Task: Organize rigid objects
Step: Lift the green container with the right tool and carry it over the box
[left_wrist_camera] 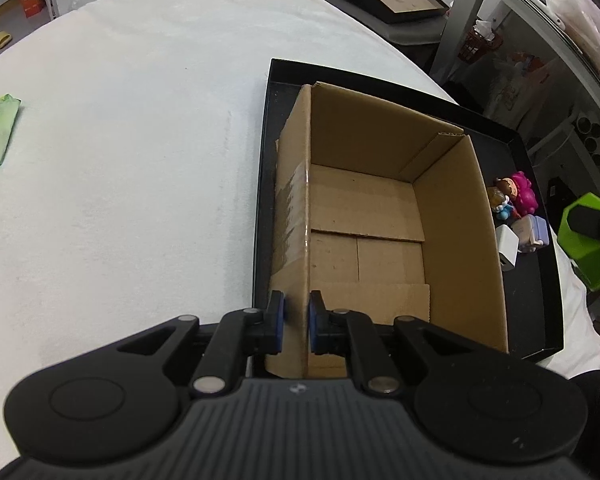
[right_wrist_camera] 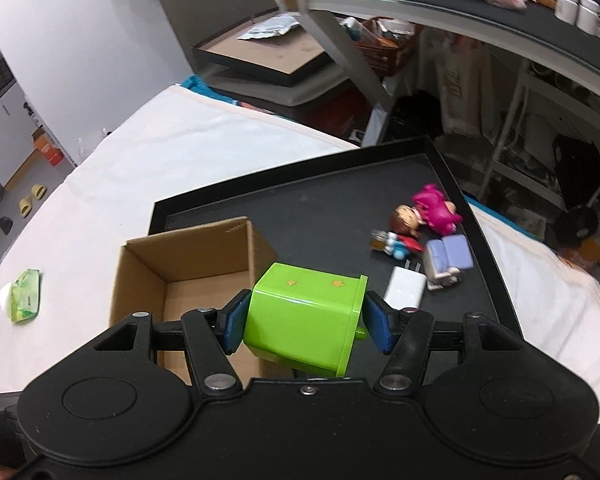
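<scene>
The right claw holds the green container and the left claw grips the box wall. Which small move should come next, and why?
Probably carry the green container a little to the left, over the open cardboard box, then lower it in. The right claw is shut on it just right of the box, above the black tray. The box looks empty, and the left claw pinches its wall, which should keep it steady.

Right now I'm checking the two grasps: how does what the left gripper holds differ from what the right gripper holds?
The left gripper pinches the thin wall of the brown cardboard box, while the right gripper spans the whole body of the green plastic container. The box stands upright and open in the black tray; the container is lifted and tilted above it. Both are rigid and clamped between blue pads.
</scene>
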A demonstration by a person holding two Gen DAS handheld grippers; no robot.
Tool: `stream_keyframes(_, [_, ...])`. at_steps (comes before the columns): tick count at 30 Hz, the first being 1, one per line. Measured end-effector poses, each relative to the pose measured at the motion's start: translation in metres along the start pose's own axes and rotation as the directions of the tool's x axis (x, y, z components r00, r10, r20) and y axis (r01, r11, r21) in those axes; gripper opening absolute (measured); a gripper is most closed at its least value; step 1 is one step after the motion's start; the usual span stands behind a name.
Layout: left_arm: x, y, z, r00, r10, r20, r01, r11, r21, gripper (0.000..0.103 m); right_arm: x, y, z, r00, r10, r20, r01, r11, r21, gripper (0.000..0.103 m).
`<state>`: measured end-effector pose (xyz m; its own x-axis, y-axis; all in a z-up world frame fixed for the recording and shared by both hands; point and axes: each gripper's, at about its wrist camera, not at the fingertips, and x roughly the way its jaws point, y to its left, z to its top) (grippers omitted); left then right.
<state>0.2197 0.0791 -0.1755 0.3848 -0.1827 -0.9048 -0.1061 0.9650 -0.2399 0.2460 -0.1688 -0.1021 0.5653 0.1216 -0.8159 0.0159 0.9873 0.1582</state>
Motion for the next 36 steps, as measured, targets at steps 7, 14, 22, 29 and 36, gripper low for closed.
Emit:
stream_keyframes(7, [0.003, 0.003, 0.001, 1.000, -0.015, -0.014, 0.015, 1.000, 0.000, 0.011, 0.007, 0.029, 0.012, 0.999, 0.046, -0.009, -0.046, 0.998, -0.051, 0.058])
stream_keyframes(14, [0.006, 0.007, 0.002, 0.999, -0.033, -0.018, 0.033, 0.999, -0.002, 0.011, 0.021, 0.063, 0.019, 0.996, 0.080, -0.035, -0.083, 0.992, -0.096, 0.058])
stream_keyframes(22, [0.009, 0.012, 0.003, 0.998, -0.060, -0.032, 0.060, 0.998, -0.013, 0.011, 0.036, 0.100, 0.019, 0.992, 0.099, -0.072, -0.110, 0.981, -0.161, 0.059])
stream_keyframes(29, [0.012, 0.015, 0.006, 0.997, -0.070, -0.042, 0.069, 0.997, -0.021, 0.011, 0.047, 0.116, 0.024, 0.990, 0.102, -0.099, -0.119, 0.976, -0.184, 0.059])
stream_keyframes(36, [0.014, 0.018, 0.008, 0.996, -0.083, -0.043, 0.082, 0.996, -0.026, 0.011, 0.061, 0.130, 0.031, 0.988, 0.101, -0.117, -0.123, 0.971, -0.203, 0.059])
